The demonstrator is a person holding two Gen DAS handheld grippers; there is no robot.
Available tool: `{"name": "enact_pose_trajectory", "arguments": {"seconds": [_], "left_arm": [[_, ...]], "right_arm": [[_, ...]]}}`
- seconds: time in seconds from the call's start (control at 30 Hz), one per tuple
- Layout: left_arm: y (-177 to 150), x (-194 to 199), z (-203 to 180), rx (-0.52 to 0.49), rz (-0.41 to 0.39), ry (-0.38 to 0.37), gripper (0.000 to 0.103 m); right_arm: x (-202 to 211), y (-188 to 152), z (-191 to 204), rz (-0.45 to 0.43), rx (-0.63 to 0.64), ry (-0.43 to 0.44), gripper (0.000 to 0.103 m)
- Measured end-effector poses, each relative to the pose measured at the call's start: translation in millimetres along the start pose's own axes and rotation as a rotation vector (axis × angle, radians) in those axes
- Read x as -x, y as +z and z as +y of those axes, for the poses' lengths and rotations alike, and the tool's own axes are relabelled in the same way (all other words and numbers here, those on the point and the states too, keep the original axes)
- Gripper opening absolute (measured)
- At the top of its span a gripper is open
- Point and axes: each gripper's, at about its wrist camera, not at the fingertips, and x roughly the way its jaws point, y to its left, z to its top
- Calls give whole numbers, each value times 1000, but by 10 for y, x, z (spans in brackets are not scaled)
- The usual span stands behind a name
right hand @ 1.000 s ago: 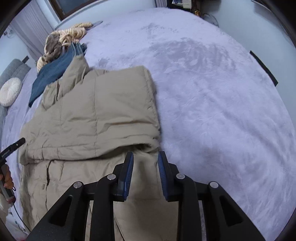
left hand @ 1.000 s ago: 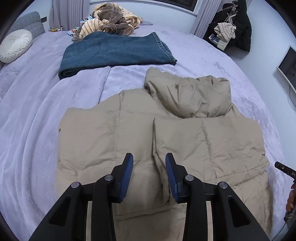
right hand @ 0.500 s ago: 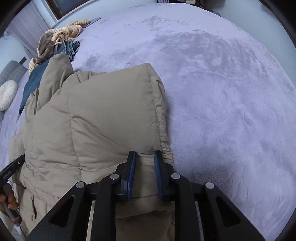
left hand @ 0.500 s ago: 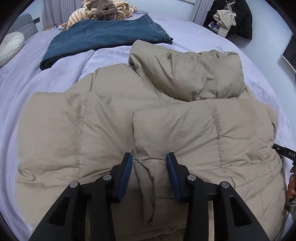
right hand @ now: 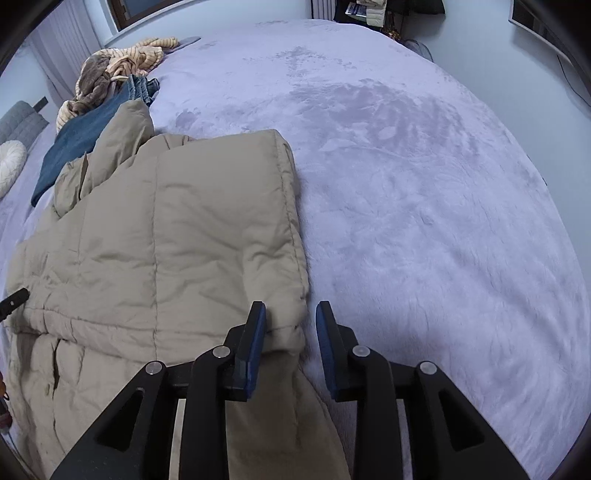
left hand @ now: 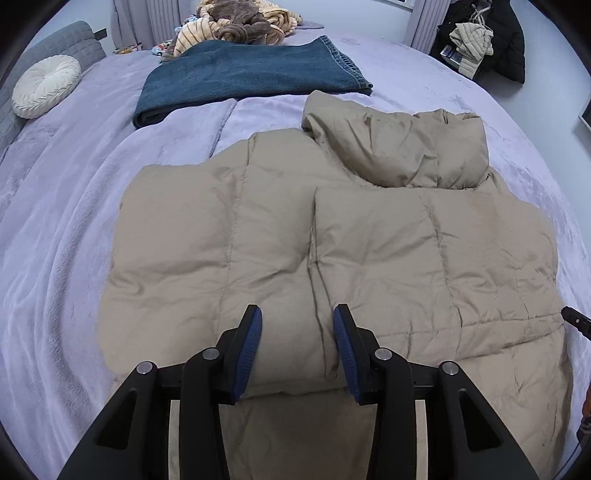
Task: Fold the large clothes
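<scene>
A beige puffer jacket (left hand: 332,236) lies on the lilac bed (left hand: 55,258), both sides folded in over the middle, hood (left hand: 399,147) at the far end. My left gripper (left hand: 297,345) is open and empty, above the jacket's near middle where the two folded panels meet. In the right wrist view the jacket (right hand: 166,240) fills the left half. My right gripper (right hand: 290,347) is open, its jaws on either side of the near corner of the folded right panel, not closed on it.
Folded blue jeans (left hand: 251,77) lie beyond the hood, with a heap of striped and brown clothes (left hand: 240,26) behind. A round white cushion (left hand: 46,86) sits far left. Dark coats (left hand: 491,40) hang at far right. Bare bedspread (right hand: 424,203) spreads right of the jacket.
Both grippers dipped close to the jacket half a second ago and have drawn back. My right gripper, then narrowed on the panel's edge, has opened. The left stayed open.
</scene>
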Motion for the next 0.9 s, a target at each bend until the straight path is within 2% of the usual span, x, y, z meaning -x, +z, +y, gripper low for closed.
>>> {"name": "enact_pose_trajectory", "arguments": {"seconds": [0.13,0.23,0.27,0.33,0.4,0.6,0.63,0.7,0.9], "left_arm": [[-134,122,45,40,43,13,43],[-232,245,-7,43,62,20,43],[-267,287,-34,43,72,19,45],[-340,397,-100,47,72,25,69],[-407,530,-164,47,53,26,71],[-596,735,-310,67,106,3,71],[-626,761,-330,66,109,3,79],[-703,842,-379,71,110,6,103],[-945,1069,-513,86,113,23,103]], "right_arm": [[105,-140,-92,54,-66,39,32],[200,-229,-93,85,-91,74,38],[236,-253,-79,94,-90,86,42],[324,-307,-42,103,-84,104,45],[400,-349,-12,115,-75,124,49],[574,-468,22,158,-84,183,62],[604,-491,26,164,-82,191,64],[664,-536,32,169,-75,201,67],[783,-652,21,193,-52,240,76]]}}
